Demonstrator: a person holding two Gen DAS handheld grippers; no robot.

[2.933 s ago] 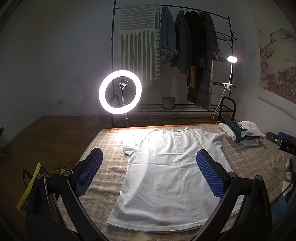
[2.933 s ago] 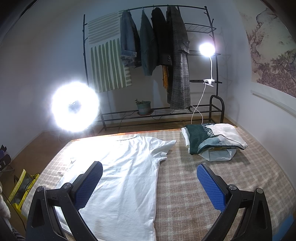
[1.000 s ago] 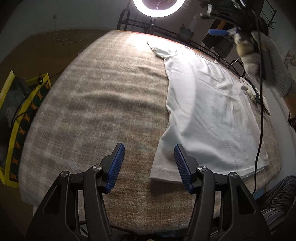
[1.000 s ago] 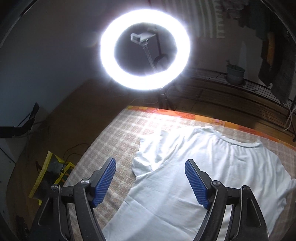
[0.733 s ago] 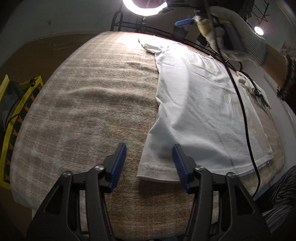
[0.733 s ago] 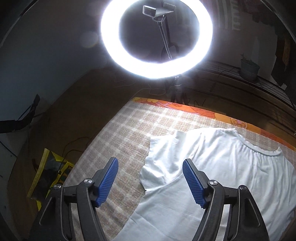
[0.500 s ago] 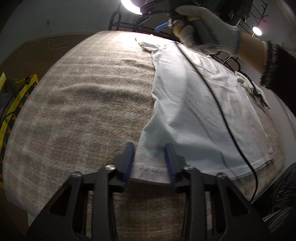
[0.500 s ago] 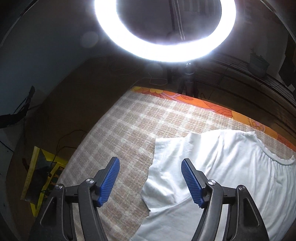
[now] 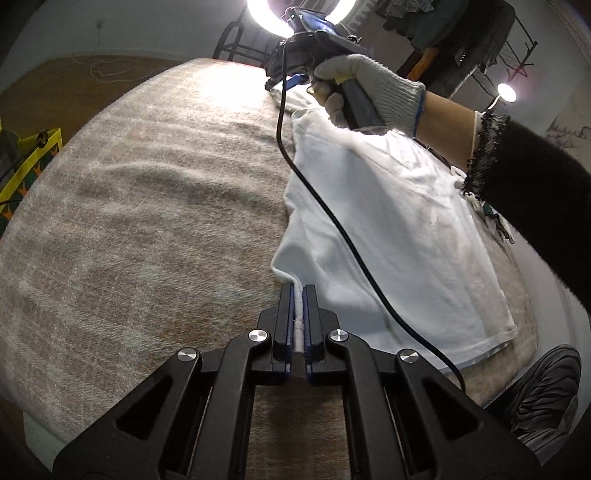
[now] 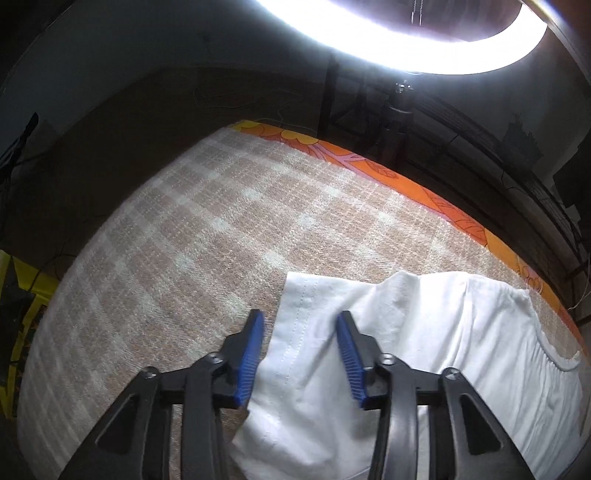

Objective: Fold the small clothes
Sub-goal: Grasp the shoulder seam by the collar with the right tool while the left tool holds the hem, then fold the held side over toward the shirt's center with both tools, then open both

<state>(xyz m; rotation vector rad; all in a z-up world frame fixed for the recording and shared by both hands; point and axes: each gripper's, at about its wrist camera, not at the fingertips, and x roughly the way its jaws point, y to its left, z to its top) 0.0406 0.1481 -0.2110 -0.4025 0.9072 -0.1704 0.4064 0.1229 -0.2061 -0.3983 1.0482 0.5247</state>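
A white T-shirt (image 9: 388, 206) lies flat on the checked beige blanket (image 9: 147, 206). My left gripper (image 9: 297, 291) is shut on the shirt's bottom left hem corner, with white cloth pinched between the blue pads. My right gripper (image 10: 300, 325) is open and sits low over the shirt's left sleeve (image 10: 314, 332), one blue pad on each side of the sleeve's hem edge. In the left wrist view the right gripper (image 9: 295, 79) shows at the far sleeve, held by a gloved hand (image 9: 365, 85), with its black cable (image 9: 332, 218) trailing over the shirt.
A bright ring light (image 10: 406, 37) on a stand rises just beyond the blanket's far orange edge (image 10: 388, 177). A clothes rack (image 9: 461, 26) and a clip lamp (image 9: 506, 92) stand behind. A yellow bag (image 9: 33, 155) lies on the floor to the left.
My left gripper moved onto the hem corner and shut on it. My right gripper came down to the left sleeve and its jaws have narrowed around the sleeve edge.
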